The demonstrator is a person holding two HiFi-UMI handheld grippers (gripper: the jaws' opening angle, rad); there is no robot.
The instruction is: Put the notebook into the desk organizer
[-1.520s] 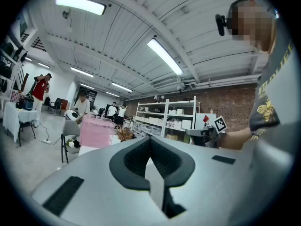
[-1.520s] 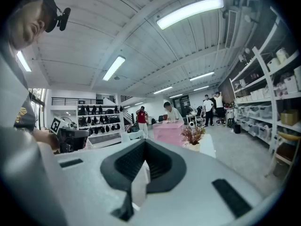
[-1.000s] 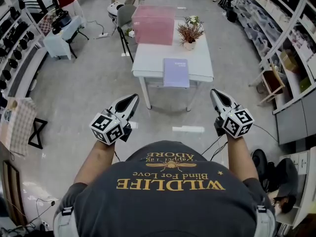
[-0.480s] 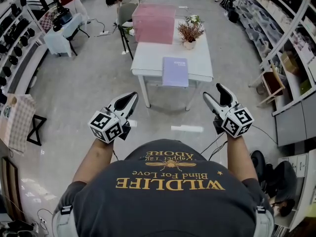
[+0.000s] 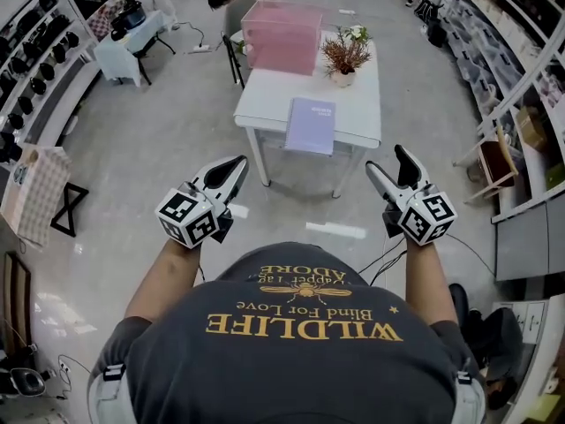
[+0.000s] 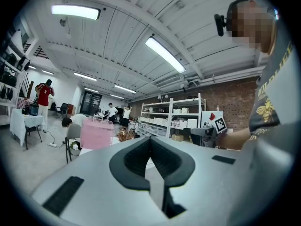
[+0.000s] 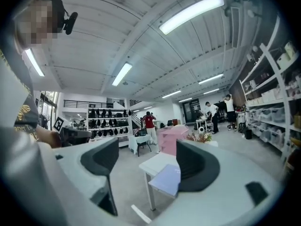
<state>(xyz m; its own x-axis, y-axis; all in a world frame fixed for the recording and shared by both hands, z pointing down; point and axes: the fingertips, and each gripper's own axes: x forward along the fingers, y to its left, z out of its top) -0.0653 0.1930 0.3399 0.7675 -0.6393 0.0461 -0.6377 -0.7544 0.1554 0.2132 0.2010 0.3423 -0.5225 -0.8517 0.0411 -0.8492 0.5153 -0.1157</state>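
Observation:
A lilac notebook (image 5: 311, 124) lies flat near the front edge of a white table (image 5: 265, 104); it also shows in the right gripper view as the notebook (image 7: 165, 179). A pink box-like desk organizer (image 5: 282, 36) stands at the table's far end, the organizer (image 7: 172, 138) small in the right gripper view. Both grippers hang in the air well short of the table. My left gripper (image 5: 231, 171) is shut with nothing in it. My right gripper (image 5: 389, 168) has its jaws opening wide, with nothing between them.
A potted dried plant (image 5: 343, 57) stands beside the organizer. A chair (image 5: 231, 56) sits at the table's left. Shelving (image 5: 521, 87) lines the right side and racks of dark items (image 5: 35, 69) the left. People stand at the far end of the room. A white strip (image 5: 334, 230) lies on the floor.
The right gripper's jaws have gone from shut to wide apart. The table and notebook sit slightly closer in the head view. The left gripper has stayed shut.

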